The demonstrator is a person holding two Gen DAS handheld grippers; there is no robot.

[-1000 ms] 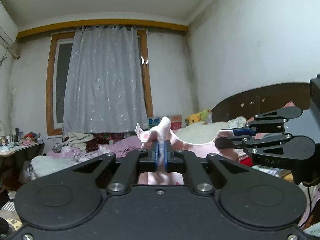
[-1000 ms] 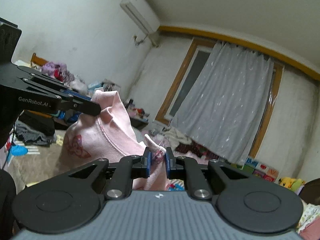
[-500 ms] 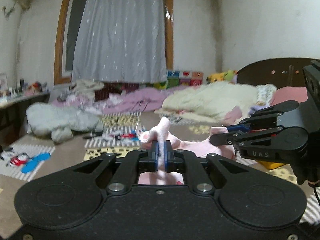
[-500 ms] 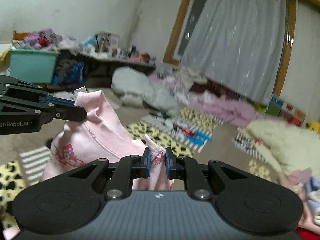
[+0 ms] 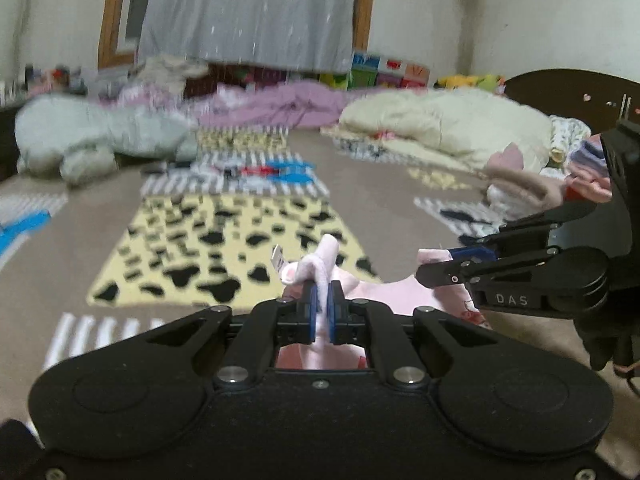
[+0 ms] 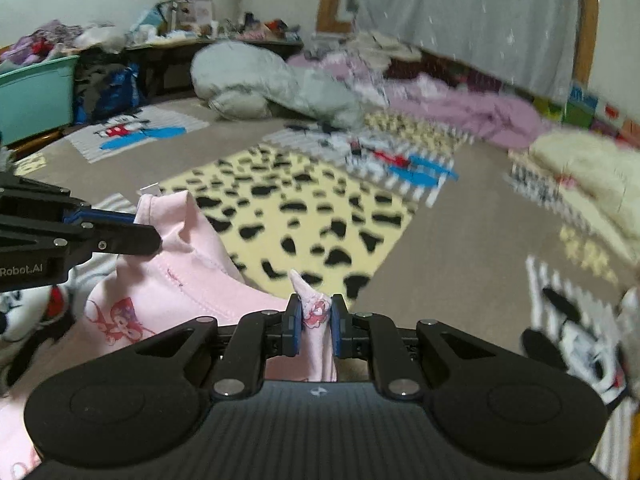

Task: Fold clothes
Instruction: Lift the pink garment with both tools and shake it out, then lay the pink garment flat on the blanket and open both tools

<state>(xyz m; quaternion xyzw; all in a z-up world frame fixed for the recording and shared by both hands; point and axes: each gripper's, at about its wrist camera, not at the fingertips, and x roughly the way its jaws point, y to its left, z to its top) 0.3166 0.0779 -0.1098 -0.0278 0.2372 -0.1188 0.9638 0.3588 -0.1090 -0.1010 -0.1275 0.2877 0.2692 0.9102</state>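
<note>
A pale pink garment [image 6: 188, 280] with small pink printed figures hangs between both grippers above the bed cover. My left gripper [image 5: 320, 304] is shut on one bunched edge of the pink garment [image 5: 324, 260], with a white label sticking out beside it. My right gripper [image 6: 314, 322] is shut on another edge of the cloth. In the left wrist view the right gripper [image 5: 452, 262] comes in from the right, pinching pink cloth. In the right wrist view the left gripper [image 6: 140, 232] reaches in from the left, holding the garment's upper edge.
A patterned bed cover with a yellow, black-spotted panel [image 5: 224, 240] lies below. Heaped bedding lies beyond: a grey bundle [image 6: 272, 84], purple cloth [image 5: 280, 104], a cream quilt [image 5: 440, 124]. A teal bin [image 6: 36, 92] stands at left. A dark headboard [image 5: 568, 92] is at right.
Both grippers have come down with the pink garment, from facing the curtain and walls to low over the bed cover. Both stay shut on the cloth.
</note>
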